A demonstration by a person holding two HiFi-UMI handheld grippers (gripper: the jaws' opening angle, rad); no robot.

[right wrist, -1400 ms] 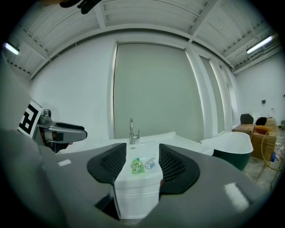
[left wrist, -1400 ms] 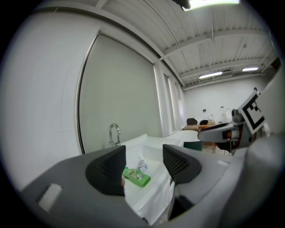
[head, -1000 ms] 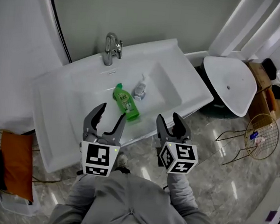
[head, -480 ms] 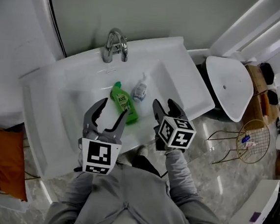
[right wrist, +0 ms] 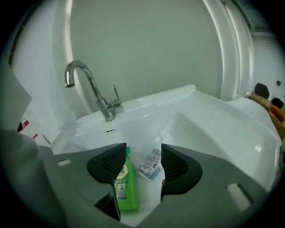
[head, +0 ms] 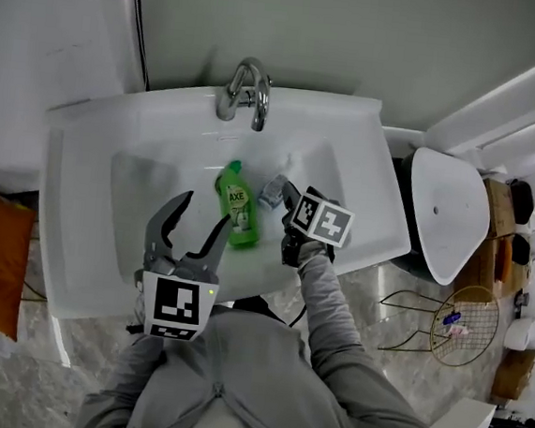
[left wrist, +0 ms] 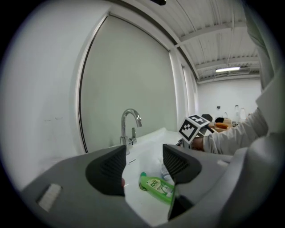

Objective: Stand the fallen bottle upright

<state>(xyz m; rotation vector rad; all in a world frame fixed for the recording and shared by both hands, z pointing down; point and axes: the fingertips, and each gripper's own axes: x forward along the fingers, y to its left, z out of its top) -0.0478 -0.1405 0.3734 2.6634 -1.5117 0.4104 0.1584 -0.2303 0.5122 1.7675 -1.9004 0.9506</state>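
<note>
Soft, even indoor light, and the shadows we see are faint. Head view is a bit dim. The white sink (head: 77, 237) reads brightest, with small glints on the faucet (head: 229, 101), and the green bottle (head: 237, 217) is sharp. Both gripper views are fisheye: black rims, bowed lines, near jaws soft. A ceiling lamp (left wrist: 228, 69) glows in the left gripper view.

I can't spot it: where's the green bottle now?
Head view: the green bottle lies in the sink, below the tap, just left of the small white bottle.
</note>
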